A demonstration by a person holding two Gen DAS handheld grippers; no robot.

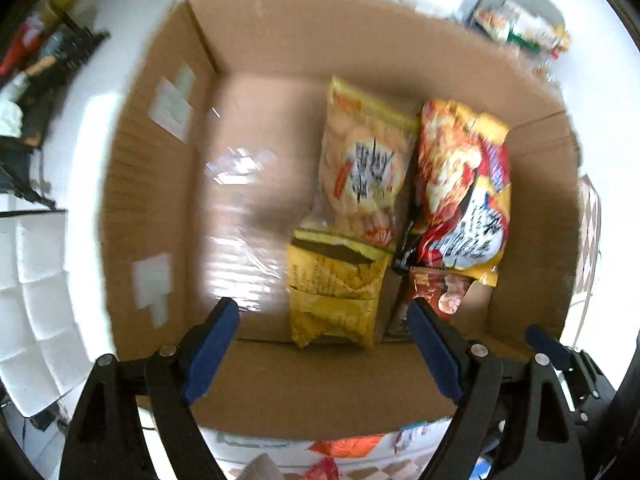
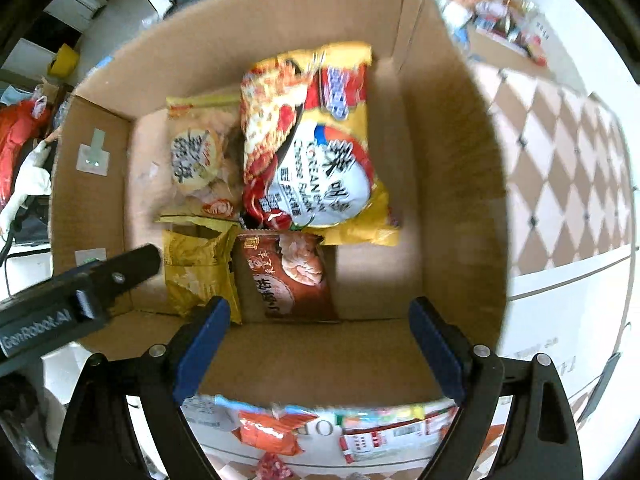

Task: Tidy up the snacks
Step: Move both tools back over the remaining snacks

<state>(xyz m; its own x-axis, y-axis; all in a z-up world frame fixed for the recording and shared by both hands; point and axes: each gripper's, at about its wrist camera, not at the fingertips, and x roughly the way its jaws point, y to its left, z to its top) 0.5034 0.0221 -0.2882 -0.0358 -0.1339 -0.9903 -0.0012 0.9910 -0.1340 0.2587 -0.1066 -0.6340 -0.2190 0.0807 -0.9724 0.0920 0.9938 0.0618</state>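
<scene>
Inside the cardboard box (image 2: 280, 8), four snack packets (image 2: 308, 140) are lying packed together while both the left gripper (image 1: 324, 344) and right gripper (image 2: 320, 344) are hovering above, jaws spread, holding nothing; loose snacks (image 2: 268, 432) are waiting nearer the right

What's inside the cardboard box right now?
Four snack packs in the cardboard box: a big noodle bag, a rice cracker bag, a yellow packet, a brown shrimp packet. Anything beneath them is hidden.

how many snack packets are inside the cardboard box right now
4: a cracker bag at back left, a big noodle packet at back right, a yellow bag at front left, a brown shrimp packet beside it. More may lie underneath.
</scene>
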